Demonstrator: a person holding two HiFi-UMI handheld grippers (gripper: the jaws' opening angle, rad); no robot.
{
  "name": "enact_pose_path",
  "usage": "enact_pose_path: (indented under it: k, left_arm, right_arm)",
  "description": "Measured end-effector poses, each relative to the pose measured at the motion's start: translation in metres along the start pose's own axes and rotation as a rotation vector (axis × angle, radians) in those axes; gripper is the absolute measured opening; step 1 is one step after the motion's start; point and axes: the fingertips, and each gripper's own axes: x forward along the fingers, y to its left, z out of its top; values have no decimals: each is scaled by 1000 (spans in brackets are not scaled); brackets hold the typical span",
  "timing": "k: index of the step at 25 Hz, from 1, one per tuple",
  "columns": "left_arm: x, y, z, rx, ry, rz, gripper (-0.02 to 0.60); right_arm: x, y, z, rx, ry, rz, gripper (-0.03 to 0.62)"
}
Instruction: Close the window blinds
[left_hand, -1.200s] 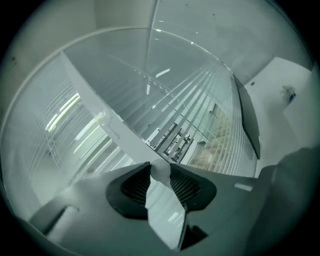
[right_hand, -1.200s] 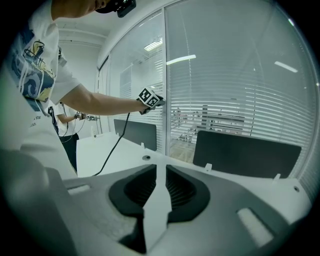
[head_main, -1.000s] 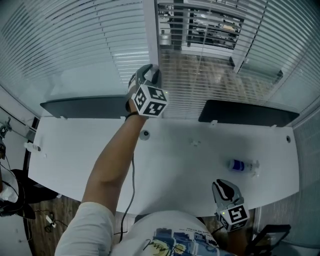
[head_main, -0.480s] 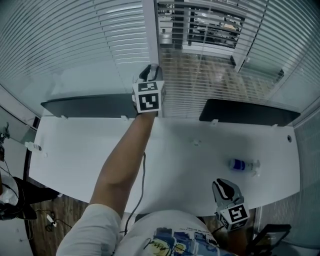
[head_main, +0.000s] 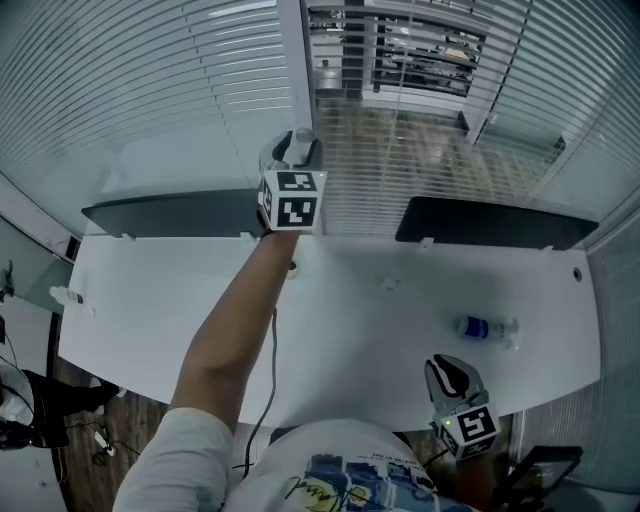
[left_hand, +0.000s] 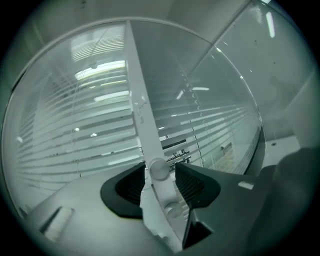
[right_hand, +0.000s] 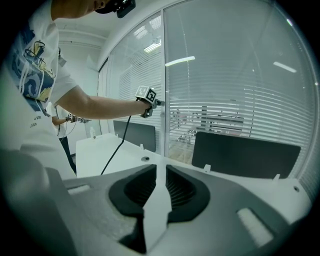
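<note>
Blinds knob (left_hand: 159, 168) between opening left gripper (left_hand: 160, 176) jaws; head view unclear.

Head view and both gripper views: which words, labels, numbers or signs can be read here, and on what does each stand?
No text is readable.
T-shirt print: cursive lettering, too blurred to read.
Bottle on the desk: label too small to read.
Marker cubes: black-and-white square patterns only, no letters or digits.
</note>
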Motion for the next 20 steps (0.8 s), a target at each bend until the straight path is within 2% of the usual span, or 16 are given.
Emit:
enact_pose_path:
  k: [6,10,12,14,16,18,20]
  left_arm:
    - [-3,-10,-2,519,7,-11,195]
    - [2,-14,-1,827,13,-24,189]
    - [5,-17,-3,949,20,-36,187]
    - [8,-17,-6,1025,27,-43,177]
    - [9,-18,-7,1069,30,-43,149]
    - [9,-20,-8,1082,28,-38,126]
    - [10,-20,-9,1056,25,-34,124]
  right_arm:
    - [0,3,-1,6,3,14,48]
    - [0,2,-4,3,0,9,48]
    - [0,2,-2,3,-10,9,48]
    - [1,1,-3,6,-9,8,48]
    - [0,1,-3,6,-5,8,48]
    - [-1,1,-3,2,-4,4,48]
    - [-1,2,-4,2,0,4,48]
